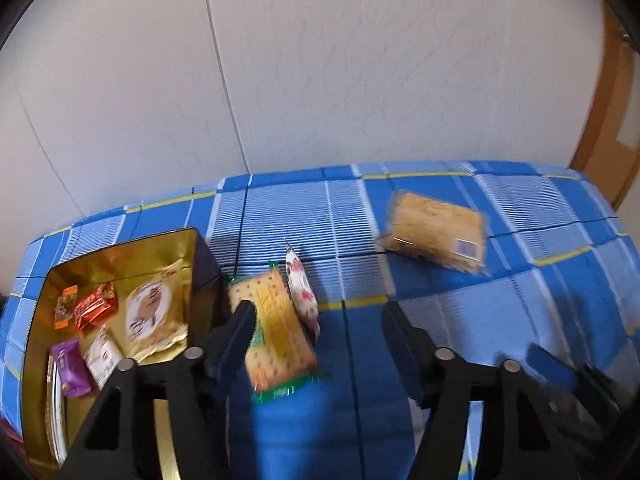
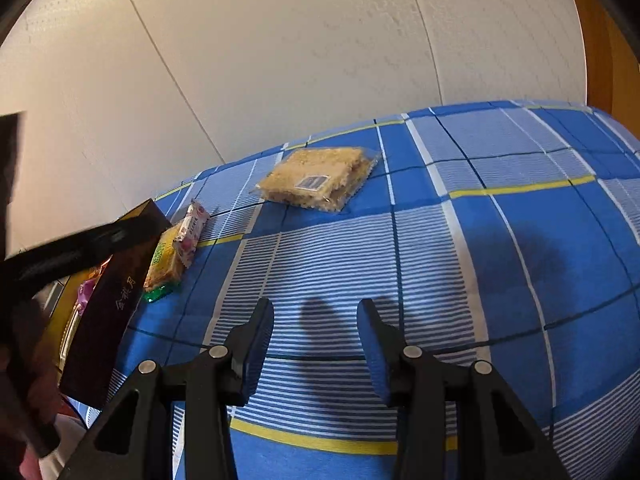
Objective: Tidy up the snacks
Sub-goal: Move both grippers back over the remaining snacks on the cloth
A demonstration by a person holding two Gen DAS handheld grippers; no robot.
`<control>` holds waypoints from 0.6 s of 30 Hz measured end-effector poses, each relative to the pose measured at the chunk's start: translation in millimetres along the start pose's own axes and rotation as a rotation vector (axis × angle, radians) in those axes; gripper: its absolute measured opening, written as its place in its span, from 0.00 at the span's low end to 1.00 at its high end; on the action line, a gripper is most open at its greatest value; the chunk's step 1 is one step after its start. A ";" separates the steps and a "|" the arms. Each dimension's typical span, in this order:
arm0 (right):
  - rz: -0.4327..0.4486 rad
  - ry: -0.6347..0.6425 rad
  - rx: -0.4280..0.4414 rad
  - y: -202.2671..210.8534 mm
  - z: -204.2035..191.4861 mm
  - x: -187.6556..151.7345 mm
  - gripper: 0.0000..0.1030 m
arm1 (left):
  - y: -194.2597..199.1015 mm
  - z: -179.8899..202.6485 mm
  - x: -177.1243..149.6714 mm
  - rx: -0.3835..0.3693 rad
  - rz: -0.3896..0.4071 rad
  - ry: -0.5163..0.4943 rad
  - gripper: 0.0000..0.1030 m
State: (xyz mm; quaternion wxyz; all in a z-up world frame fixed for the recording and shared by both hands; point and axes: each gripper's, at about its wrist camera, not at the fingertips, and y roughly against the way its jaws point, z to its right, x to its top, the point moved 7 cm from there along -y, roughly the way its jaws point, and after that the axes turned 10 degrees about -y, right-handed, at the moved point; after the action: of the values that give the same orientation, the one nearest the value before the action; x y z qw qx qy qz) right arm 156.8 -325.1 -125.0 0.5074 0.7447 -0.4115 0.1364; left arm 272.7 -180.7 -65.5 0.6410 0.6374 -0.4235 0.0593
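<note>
A dark box with a gold inside (image 1: 120, 252) stands at the left on the blue checked cloth and holds several small snack packs (image 1: 154, 312). Just right of it lie a yellow cracker pack with green ends (image 1: 276, 332) and a small white-and-pink packet (image 1: 302, 292). A clear pack of pale biscuits (image 1: 438, 230) lies farther back right. My left gripper (image 1: 318, 320) is open above the cloth, its left finger over the cracker pack. My right gripper (image 2: 316, 320) is open and empty over bare cloth. The right wrist view also shows the box (image 2: 116, 292), cracker pack (image 2: 164, 260), pink packet (image 2: 192, 228) and biscuits (image 2: 320, 178).
A white panelled wall (image 1: 320, 60) runs behind the table. A wooden door frame (image 1: 612, 120) stands at the far right. The left gripper's dark body (image 2: 60, 252) crosses the left of the right wrist view. The cloth (image 2: 480, 280) spreads to the right.
</note>
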 end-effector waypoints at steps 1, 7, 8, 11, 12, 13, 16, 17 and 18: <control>-0.002 -0.002 0.003 0.1 0.4 -0.1 0.43 | -9.5 -0.6 3.4 0.010 -0.020 0.003 0.59; -0.007 -0.035 0.025 1.5 6.0 1.7 0.43 | -50.1 1.9 3.2 0.062 -0.115 -0.019 0.33; -0.011 -0.047 0.032 1.3 7.5 1.9 0.43 | -52.2 2.8 2.9 0.069 -0.118 -0.025 0.25; -0.017 -0.076 0.045 1.6 12.0 2.9 0.43 | -55.3 11.8 0.1 0.092 -0.111 -0.055 0.14; -0.014 -0.086 0.049 2.3 13.7 3.8 0.43 | -52.8 15.6 -0.4 0.095 -0.101 -0.064 0.10; -0.010 -0.095 0.051 3.4 15.1 4.9 0.43 | -49.9 21.2 -1.8 0.086 -0.089 -0.072 0.09; 0.007 -0.129 0.057 6.8 21.0 8.8 0.43 | -37.9 43.2 -9.3 0.043 -0.043 -0.090 0.06; 0.011 -0.140 0.058 7.7 23.0 9.8 0.43 | -33.4 50.7 -14.1 0.032 -0.028 -0.088 0.06; 0.016 -0.155 0.057 8.9 26.0 11.2 0.43 | -30.9 55.0 -16.9 0.028 -0.020 -0.086 0.06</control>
State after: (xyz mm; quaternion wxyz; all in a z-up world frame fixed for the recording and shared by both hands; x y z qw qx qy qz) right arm 151.6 -354.3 -124.0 0.4517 0.7638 -0.4514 0.0941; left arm 255.4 -226.1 -109.2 0.6136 0.6526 -0.4435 0.0313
